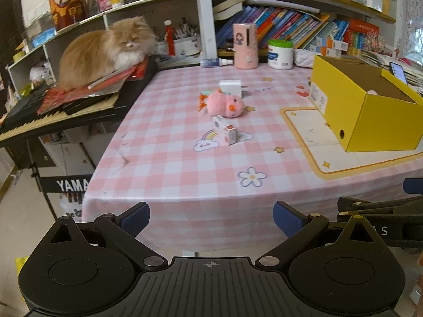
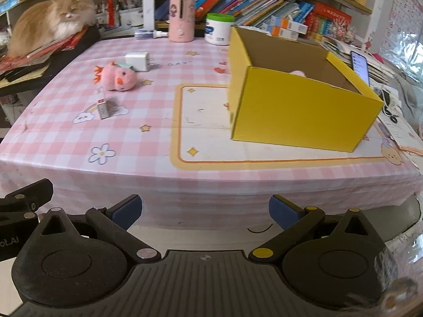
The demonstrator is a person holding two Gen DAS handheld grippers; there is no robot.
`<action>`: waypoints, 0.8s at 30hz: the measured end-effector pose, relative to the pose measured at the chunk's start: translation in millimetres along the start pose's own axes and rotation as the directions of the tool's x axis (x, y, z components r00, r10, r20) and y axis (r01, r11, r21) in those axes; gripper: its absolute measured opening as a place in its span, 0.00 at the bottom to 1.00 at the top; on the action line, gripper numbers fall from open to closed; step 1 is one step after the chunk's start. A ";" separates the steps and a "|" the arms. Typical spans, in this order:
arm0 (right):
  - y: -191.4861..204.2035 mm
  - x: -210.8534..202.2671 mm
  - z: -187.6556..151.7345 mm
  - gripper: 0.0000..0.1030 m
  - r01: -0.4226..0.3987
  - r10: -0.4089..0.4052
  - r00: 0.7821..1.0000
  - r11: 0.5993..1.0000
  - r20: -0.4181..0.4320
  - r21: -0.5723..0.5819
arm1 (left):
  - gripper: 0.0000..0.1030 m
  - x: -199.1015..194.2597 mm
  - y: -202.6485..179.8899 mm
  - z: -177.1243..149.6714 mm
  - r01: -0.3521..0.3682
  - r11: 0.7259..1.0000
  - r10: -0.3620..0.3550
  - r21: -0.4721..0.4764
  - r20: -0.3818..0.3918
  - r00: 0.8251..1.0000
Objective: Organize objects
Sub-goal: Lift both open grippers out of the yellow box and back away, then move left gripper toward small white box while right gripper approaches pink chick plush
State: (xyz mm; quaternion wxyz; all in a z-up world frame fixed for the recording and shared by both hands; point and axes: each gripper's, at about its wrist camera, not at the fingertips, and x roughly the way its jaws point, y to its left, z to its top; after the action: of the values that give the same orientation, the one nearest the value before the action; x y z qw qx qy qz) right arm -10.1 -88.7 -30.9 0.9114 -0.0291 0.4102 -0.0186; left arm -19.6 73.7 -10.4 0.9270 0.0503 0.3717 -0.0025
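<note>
A pink plush chick (image 1: 224, 104) (image 2: 118, 76) lies on the pink checked tablecloth (image 1: 171, 169) (image 2: 53, 137), mid-table. A small white carton (image 1: 226, 129) (image 2: 102, 107) lies just in front of it, and a white charger plug (image 1: 232, 87) (image 2: 137, 61) behind it. An open yellow box (image 1: 370, 111) (image 2: 298, 100) stands at the right, with something pink barely showing inside. My left gripper (image 1: 211, 218) hangs open before the table's front edge. My right gripper (image 2: 205, 211) is open too, near the same edge, facing the box. Both hold nothing.
A fluffy orange cat (image 1: 105, 50) (image 2: 50, 22) rests on red papers atop a keyboard (image 1: 53, 111) left of the table. A pink canister (image 1: 245, 45) (image 2: 182, 18), a white tub (image 1: 280, 54) (image 2: 219, 29) and bookshelves line the back. A phone (image 2: 360, 66) leans behind the box.
</note>
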 end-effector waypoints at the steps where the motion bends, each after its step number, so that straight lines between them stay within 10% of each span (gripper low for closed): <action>1: 2.5 0.5 0.3 1.00 -0.004 0.004 1.000 1.000 0.000 -0.004 | 0.98 -0.3 2.5 -0.9 -0.003 1.000 0.003 -0.001 -0.001 1.000; 24: 35.4 15.3 17.1 1.00 -0.074 0.072 0.997 0.993 -0.026 -0.096 | 0.98 15.0 29.0 3.4 -0.065 0.995 0.062 -0.080 -0.040 0.997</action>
State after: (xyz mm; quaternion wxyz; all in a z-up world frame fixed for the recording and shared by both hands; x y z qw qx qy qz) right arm 13.2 -53.5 -33.5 0.9043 -0.0582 0.4214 0.0346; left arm -5.2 102.7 -15.6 0.9208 0.0244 0.3868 0.0433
